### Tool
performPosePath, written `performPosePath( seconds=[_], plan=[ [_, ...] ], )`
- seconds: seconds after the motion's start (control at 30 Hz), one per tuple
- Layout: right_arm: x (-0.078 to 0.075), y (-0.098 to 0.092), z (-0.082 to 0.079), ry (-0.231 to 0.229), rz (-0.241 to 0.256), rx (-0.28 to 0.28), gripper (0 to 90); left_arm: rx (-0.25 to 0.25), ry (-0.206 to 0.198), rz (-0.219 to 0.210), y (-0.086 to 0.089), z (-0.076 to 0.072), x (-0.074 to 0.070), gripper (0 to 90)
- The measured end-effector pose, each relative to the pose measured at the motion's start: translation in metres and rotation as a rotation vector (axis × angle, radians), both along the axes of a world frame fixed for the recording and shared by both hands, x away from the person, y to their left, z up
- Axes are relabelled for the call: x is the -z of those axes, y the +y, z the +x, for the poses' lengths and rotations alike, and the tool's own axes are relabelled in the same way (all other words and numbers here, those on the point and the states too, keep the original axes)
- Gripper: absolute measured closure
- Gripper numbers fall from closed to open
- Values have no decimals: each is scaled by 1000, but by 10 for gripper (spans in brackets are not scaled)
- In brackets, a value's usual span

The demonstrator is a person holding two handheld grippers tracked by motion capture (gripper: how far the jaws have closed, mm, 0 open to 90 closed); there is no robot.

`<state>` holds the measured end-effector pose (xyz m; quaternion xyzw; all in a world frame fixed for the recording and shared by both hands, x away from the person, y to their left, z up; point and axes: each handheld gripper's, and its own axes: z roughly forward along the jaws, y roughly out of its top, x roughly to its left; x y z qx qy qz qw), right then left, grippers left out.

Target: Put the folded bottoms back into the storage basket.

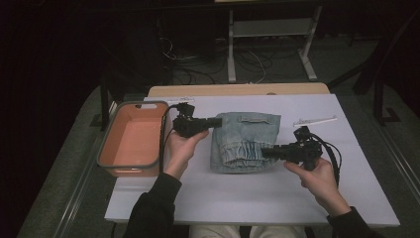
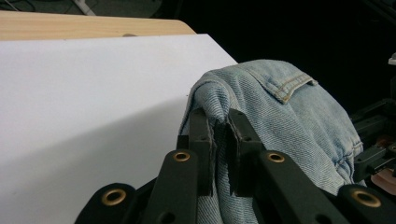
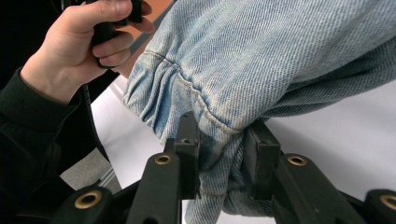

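A folded pale-blue denim garment lies in the middle of the white table. My left gripper pinches the garment's far left corner; in the left gripper view its jaws are shut on a fold of denim at the left gripper's tips. My right gripper comes in from the right and grips the gathered elastic hem at the near edge. In the right gripper view the bunched denim fills the gap of the right gripper.
An orange bin with a grey rim stands at the table's left edge, just left of the left hand. A thin white strip lies at the back right. Dark floor with cables and a stand lies beyond the table.
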<state>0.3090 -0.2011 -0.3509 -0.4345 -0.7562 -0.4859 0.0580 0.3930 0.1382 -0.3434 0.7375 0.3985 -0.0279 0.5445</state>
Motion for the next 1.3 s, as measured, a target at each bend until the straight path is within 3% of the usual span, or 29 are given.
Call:
performPosePath(
  seconds=[0.27, 0.43, 0.67, 1.3],
  plan=[
    [-9, 14, 4, -17, 10, -22, 702, -22, -24, 14, 15, -3, -17, 820],
    [-22, 23, 10, -39, 10, -40, 702, -29, -46, 5, 27, -2, -31, 821],
    [-36, 36, 19, -65, 4, -59, 702, -55, -72, 27, 39, -1, -47, 820],
    [-47, 78, 30, -90, 13, -118, 700, -119, -101, 40, 80, -9, -66, 820]
  ],
)
